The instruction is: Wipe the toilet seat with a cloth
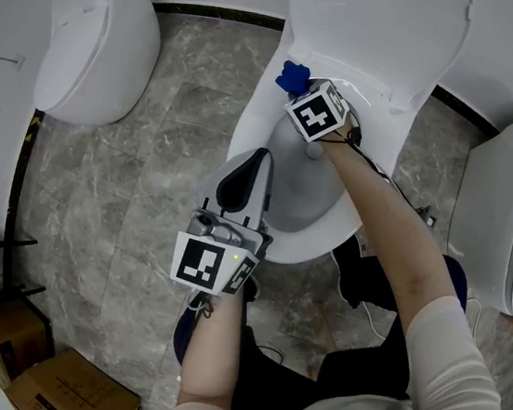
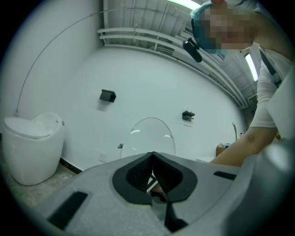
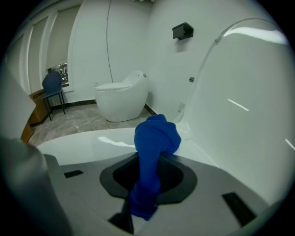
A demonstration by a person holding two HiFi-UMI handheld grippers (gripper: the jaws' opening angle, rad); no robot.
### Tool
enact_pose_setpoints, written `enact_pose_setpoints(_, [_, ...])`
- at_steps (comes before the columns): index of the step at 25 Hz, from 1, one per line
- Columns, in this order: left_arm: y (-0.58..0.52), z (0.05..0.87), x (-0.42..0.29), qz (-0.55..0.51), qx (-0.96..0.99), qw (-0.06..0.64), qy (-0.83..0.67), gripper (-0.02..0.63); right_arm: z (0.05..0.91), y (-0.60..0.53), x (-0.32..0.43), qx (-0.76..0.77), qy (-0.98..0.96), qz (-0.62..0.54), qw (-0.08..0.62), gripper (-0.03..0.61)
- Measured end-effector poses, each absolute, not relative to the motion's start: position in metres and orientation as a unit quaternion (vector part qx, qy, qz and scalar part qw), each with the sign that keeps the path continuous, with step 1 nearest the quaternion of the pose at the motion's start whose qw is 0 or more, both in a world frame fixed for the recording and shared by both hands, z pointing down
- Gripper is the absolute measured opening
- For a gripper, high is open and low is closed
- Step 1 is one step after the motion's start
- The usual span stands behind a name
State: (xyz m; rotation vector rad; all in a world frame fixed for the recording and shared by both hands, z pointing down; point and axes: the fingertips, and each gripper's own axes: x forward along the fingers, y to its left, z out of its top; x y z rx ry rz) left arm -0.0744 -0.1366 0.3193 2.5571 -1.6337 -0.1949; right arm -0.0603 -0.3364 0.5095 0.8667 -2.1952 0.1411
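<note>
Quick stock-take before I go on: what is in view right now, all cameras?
toilet: 1, white, centre, lid up
cloth: 1, blue, at the rim's rear left, in the right gripper
other toilets: 2, white, one far left, one at the right edge
boxes: 2, brown cardboard, bottom left
chair: 1, blue, by the left wall
wall fixtures: 2, black, on the white wall
floor: grey marble
arms: 2, bare, left, right
left gripper: 1, grey, jaws together and empty, over the front rim
right gripper: 1, grey, clamped on the cloth
</note>
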Motion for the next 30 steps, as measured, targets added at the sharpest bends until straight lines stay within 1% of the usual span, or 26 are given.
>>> enact_pose_setpoints(30, [-0.134, 0.316, -0.102, -0.064, 0.821, 0.05, -0.565, 0.009, 0.509, -0.306, -0.097, 0.278, -0.884, 0.052, 0.373, 0.091])
